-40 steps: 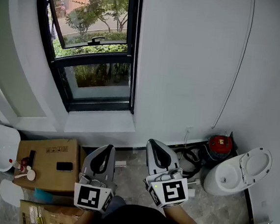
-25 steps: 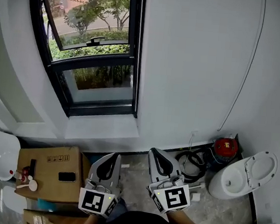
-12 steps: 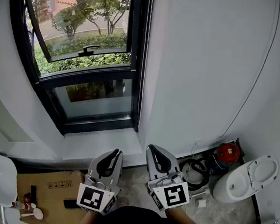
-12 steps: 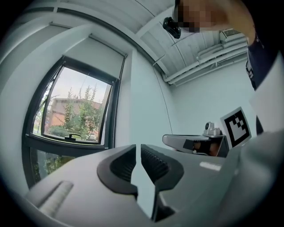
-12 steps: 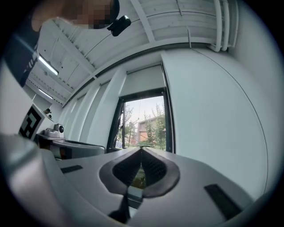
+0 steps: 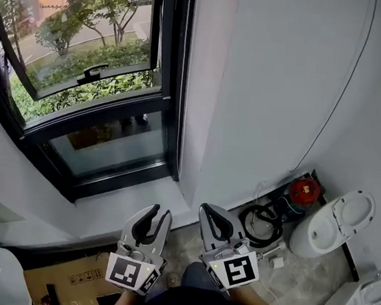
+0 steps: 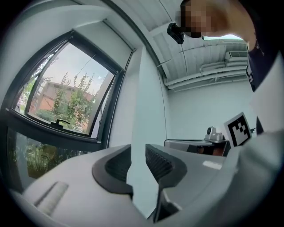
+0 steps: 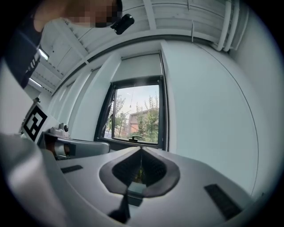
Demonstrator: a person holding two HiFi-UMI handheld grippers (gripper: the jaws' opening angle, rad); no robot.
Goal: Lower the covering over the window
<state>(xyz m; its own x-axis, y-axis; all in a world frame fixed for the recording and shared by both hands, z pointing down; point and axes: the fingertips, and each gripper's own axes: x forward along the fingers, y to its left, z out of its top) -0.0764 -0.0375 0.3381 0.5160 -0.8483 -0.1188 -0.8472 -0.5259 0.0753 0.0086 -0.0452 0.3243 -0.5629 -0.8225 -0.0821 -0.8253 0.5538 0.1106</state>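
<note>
**A:** Left tongs?

**B:** Jaws partway apart and they've just been opening. Nothing is between them, only bare wall shows through the gap. It's held low and about level, aimed at the wall right of the window.

**A:** Right tongs?

**B:** Pads are closed together at the tips, nothing gripped. It sits just beside the left one at the same height, aimed toward the window.

**A:** Covering?

**B:** The pale covering sits up at the top of the window, over the upper part only. The glass below it is bare, with trees showing outside. Both tongs are well apart from it.

**A:** Cord?

**B:** A thin cord hangs down the white wall, right of the window. Neither tongs touches it.

**A:** Floor?

**B:** Toilet at the right. A red thing and a coiled black hose are by the wall. Cardboard box lower left. The window sill is just ahead of the left tongs.
</note>
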